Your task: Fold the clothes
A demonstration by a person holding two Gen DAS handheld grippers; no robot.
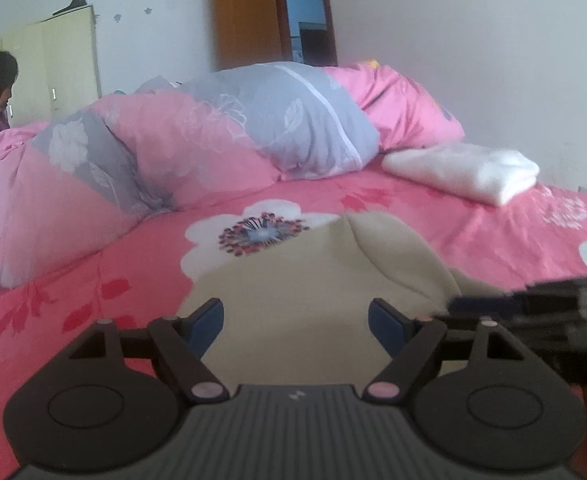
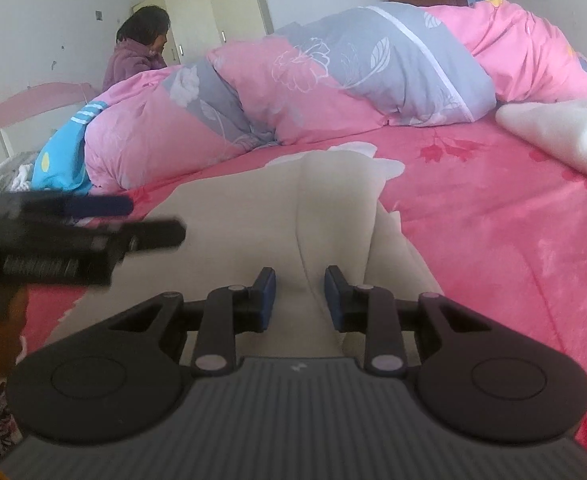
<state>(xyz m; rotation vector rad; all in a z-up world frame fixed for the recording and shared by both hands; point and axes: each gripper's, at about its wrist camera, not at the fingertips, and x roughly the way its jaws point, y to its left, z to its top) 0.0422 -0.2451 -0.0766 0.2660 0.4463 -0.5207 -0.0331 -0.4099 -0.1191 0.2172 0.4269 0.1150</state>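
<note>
Beige garment (image 1: 293,280) lies flat on the pink floral bedsheet (image 1: 473,232), near the bed's front edge. Left gripper (image 1: 295,320) spread wide above it, gripping nothing. Right gripper (image 2: 299,298) partly apart, nothing visibly clamped. Folded white cloth (image 1: 465,172) toward the far right corner, below the rumpled duvet (image 1: 213,140).

The beige garment (image 1: 293,280) ran under the left gripper's body, its near edge hidden. The folded white cloth (image 2: 565,136) was cut by the frame's right edge. The right gripper (image 1: 533,300) appeared only as a blur.
</note>
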